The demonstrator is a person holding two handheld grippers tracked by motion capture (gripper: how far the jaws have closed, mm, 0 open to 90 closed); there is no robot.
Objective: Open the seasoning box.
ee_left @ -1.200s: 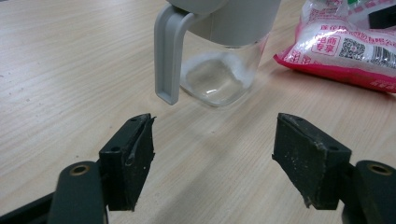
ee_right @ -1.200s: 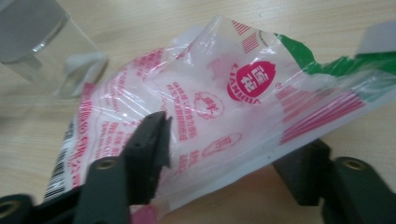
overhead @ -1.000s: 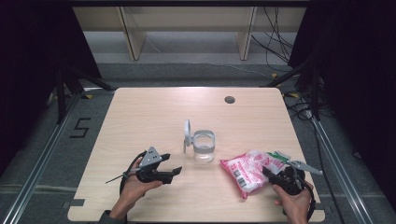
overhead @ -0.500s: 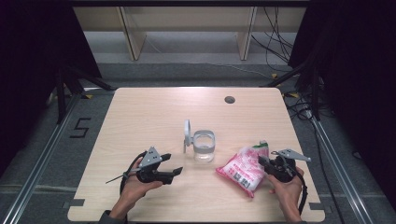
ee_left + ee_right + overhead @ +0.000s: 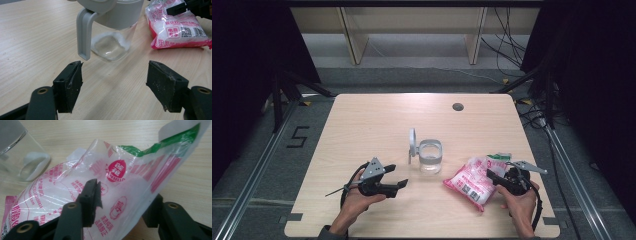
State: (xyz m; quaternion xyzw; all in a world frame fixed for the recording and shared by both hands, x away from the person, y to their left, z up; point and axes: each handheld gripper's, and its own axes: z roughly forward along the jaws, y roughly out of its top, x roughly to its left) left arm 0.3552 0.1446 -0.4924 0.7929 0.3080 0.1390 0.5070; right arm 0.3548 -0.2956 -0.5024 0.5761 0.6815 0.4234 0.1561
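Left gripper (image 5: 398, 185) rests on the tabletop (image 5: 377, 125), jaws wide apart and empty, aimed at the jar (image 5: 430, 156). Right gripper (image 5: 495, 180), jaws closed around the bag (image 5: 472, 182), has lifted its torn end and swung it nearer the jar, likely readying a pour.

A pink-and-white plastic bag (image 5: 472, 179) of white granules lies near a clear glass jar (image 5: 430, 157) with grey flip-open lid (image 5: 412, 143), mid-tabletop (image 5: 377, 122).

Black grippers (image 5: 394, 184); grey three-cornered plates; trailing cables
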